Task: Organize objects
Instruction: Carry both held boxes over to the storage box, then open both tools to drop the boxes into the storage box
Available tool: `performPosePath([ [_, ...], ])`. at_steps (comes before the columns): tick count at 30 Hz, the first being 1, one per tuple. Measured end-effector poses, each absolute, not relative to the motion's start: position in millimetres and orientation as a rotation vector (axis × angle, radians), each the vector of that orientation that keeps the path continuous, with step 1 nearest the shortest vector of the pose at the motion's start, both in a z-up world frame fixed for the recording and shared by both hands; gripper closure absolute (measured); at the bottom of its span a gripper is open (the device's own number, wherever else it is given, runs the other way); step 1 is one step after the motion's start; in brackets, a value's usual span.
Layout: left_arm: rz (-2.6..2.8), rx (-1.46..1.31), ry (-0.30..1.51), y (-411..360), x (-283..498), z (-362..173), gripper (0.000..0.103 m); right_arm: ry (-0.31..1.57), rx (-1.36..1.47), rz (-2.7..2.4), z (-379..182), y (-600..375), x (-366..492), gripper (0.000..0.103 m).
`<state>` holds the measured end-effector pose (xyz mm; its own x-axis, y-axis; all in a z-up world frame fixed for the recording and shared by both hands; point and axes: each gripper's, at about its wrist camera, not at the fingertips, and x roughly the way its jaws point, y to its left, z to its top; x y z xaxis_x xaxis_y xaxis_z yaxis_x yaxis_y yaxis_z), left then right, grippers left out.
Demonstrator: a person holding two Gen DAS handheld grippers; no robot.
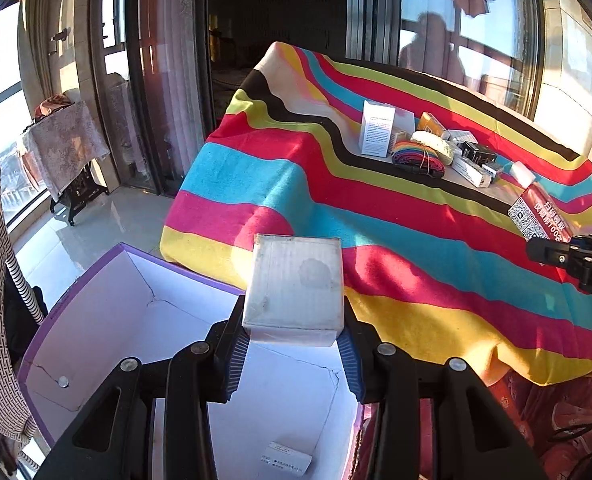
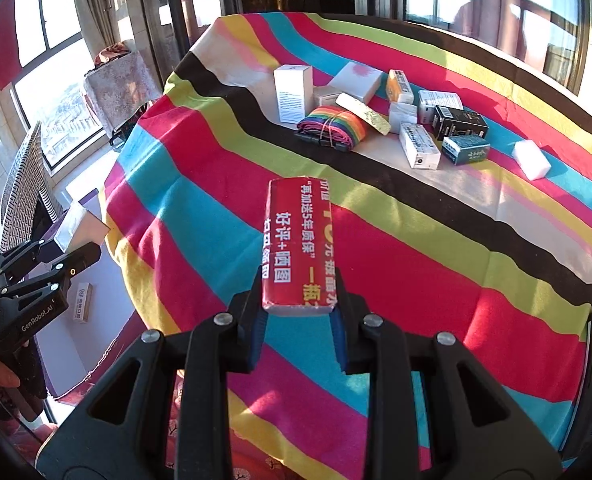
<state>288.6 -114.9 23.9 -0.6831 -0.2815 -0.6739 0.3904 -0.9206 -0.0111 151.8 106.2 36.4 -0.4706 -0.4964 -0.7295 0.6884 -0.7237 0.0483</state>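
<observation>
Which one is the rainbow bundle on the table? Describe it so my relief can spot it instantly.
Look at the striped tablecloth and find the cluster of small boxes on its far side. At the near-left edge of that cluster, just in front of the tall white box, lies the rainbow bundle: the only soft, multicoloured roll, tied with string.

Ahead of our hand-held gripper we see tall windows [image 2: 51, 36], and off to its left a small cloth-draped side table [image 1: 65, 140] on pale floor tiles [image 1: 95, 220].

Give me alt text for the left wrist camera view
The left gripper holds a white box above an open purple-edged carton, beside a table under a striped cloth with more small boxes on it.
</observation>
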Motion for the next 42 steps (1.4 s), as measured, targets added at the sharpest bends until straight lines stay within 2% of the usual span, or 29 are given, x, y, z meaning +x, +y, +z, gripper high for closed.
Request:
performPosePath([
  [24, -2.369, 0.957, 0.386, -194.2, 343.2, 0.8, 0.061, 0.746, 0.784, -1.778, 25.7, -22.9, 261.8, 0.071],
  [42, -2.236, 0.958, 0.387, -229.7, 364.4, -10.7, 0.061, 0.817, 0.716, -1.597, 13.1, -54.9, 305.2, 0.071],
])
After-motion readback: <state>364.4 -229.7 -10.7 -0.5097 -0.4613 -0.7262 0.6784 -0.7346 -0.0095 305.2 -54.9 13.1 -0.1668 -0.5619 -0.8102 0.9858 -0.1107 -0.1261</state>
